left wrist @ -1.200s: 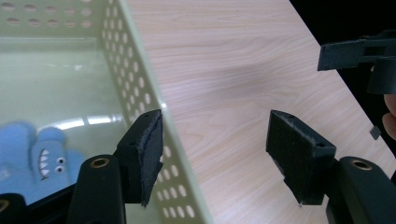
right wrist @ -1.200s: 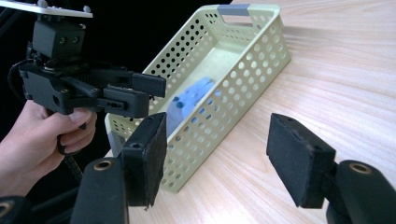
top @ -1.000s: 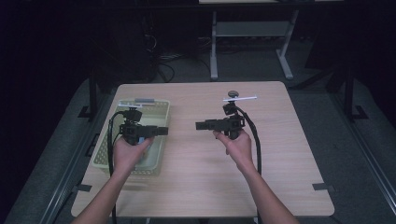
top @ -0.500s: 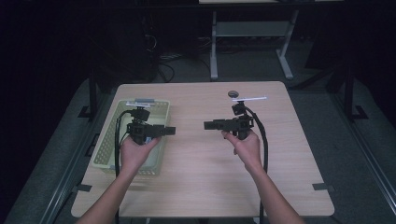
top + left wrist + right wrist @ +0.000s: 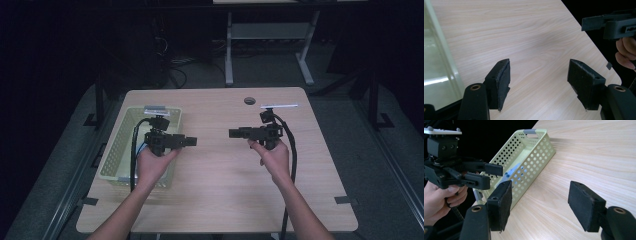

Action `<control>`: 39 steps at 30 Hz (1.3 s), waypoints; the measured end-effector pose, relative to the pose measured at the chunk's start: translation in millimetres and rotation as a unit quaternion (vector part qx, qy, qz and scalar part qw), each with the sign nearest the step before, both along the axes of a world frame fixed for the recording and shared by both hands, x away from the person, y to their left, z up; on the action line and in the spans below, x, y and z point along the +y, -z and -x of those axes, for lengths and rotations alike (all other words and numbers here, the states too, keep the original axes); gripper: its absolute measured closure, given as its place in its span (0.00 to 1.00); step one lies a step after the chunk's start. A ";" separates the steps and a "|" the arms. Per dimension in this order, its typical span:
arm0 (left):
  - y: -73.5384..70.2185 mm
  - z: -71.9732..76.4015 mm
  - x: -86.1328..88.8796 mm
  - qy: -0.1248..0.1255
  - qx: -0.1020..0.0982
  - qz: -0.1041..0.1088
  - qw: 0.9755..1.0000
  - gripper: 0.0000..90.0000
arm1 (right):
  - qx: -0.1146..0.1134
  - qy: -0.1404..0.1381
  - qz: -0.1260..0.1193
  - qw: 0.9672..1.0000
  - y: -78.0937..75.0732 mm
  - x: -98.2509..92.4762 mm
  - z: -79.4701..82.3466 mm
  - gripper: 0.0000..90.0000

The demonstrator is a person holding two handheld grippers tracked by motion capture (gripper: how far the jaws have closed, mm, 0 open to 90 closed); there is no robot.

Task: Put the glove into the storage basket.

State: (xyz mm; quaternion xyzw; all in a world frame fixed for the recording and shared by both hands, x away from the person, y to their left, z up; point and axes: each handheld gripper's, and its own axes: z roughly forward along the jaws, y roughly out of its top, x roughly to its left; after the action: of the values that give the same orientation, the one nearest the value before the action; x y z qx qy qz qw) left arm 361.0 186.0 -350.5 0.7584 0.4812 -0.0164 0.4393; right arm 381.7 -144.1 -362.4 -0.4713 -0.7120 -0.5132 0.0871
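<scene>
Holding both tools above the table [image 5: 220, 200], the person has the left gripper [image 5: 189, 142] at about 9 o'clock of the table's centre and the right gripper [image 5: 235, 133] at about 3 o'clock, their tips facing each other and well apart. The left gripper [image 5: 539, 77] has its jaws spread wide with bare wood between them; the right gripper [image 5: 540, 202] likewise stands wide and holds nothing. The nearest thing to hand is the pale green perforated basket [image 5: 116, 150], lying along the table's 9 o'clock edge just beside and partly under the left hand [image 5: 151, 167]. In the right gripper view the basket [image 5: 534, 147] lies at about 11 o'clock, and something blue [image 5: 512, 172] shows through its holes; what it is cannot be told. In my judgement the work stands at its outset: both tools are poised and nothing is gripped. The next move would call for one gripper to turn toward the basket, come down over its rim and narrow onto the contents or the wall, taking care not to snag the trailing cable. Count: one table, one basket, one blue item, two grippers, two hands, with the right hand [image 5: 274, 159] at 4 o'clock, and one round hole [image 5: 249, 100] in the tabletop at 12 o'clock
</scene>
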 end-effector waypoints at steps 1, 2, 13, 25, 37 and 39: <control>0.3 0.5 -2.0 0.001 0.000 0.000 1.000 0.38 | 0.001 0.001 0.000 1.000 -0.3 -2.0 0.4 0.39; 0.7 0.6 -3.1 0.003 -0.001 0.000 1.000 0.38 | 0.000 0.002 0.001 1.000 -0.1 -4.2 0.7 0.39; 2.3 6.5 -21.0 0.025 -0.005 -0.001 1.000 0.34 | 0.006 0.016 0.002 1.000 6.9 -25.7 6.3 0.39; 8.5 18.0 -38.3 0.047 -0.011 -0.001 0.999 0.30 | 0.017 0.028 0.003 0.999 18.2 -45.4 15.1 0.38; 15.2 26.4 -50.3 0.056 -0.020 0.003 0.998 0.28 | 0.024 0.041 0.002 0.999 28.2 -63.5 22.8 0.36; 16.8 28.1 -51.5 0.057 -0.022 0.005 0.998 0.28 | 0.026 0.043 0.006 0.999 31.4 -66.5 23.6 0.36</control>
State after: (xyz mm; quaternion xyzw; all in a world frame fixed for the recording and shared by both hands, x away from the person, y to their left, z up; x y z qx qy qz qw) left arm 332.9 134.5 -367.4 0.7829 0.4268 -0.0270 0.4519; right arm 358.2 -210.6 -393.8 -0.5155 -0.6912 -0.4999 0.0807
